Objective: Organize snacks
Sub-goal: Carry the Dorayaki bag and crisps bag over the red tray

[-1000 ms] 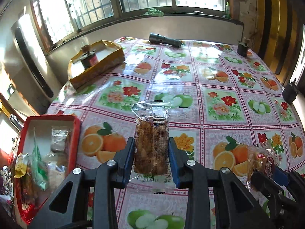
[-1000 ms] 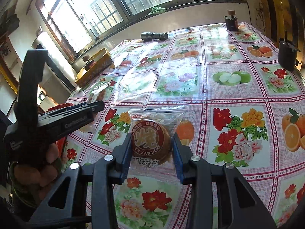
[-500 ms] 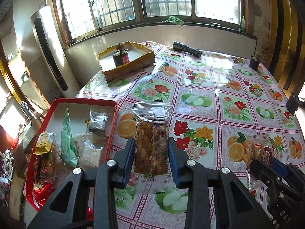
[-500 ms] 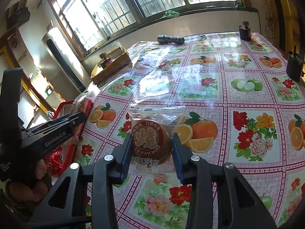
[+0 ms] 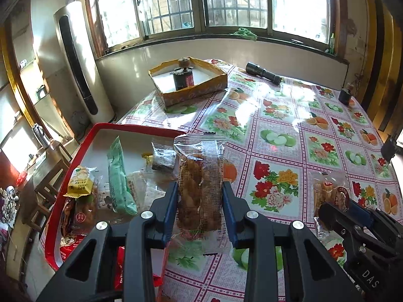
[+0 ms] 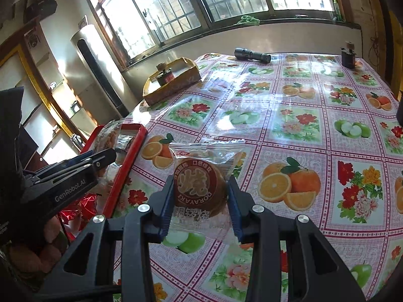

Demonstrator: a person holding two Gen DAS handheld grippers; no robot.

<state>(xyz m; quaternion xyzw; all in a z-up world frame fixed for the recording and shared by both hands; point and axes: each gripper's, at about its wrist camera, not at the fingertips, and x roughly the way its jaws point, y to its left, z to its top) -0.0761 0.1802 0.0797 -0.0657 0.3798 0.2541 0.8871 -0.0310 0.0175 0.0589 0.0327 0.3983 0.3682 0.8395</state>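
Snacks are travelling, two at once, and you are swinging both of them toward the red tray (image 5: 75,146). Your left gripper (image 5: 200,211) is clamping a clear-wrapped brown pastry bar (image 5: 199,188), pads pressing on both sides, and compared with a second ago the tray is filling far more of that view: it was a sliver at the left edge, now the bar is hanging right at its near rim, over the tray's edge and the flowered tablecloth (image 5: 277,136). Your right gripper (image 6: 200,206) is pinching the round dorayaki packet (image 6: 199,188), jaws narrow and tight on the wrapper, and it is trailing behind (still above the cloth, beside the tray rather than over it). Inside the tray a green packet (image 5: 119,176), a yellow packet (image 5: 80,181) and other wrapped pieces are already lying. I'd judge you are nearing the drop for the left bar, with the right one due to follow.
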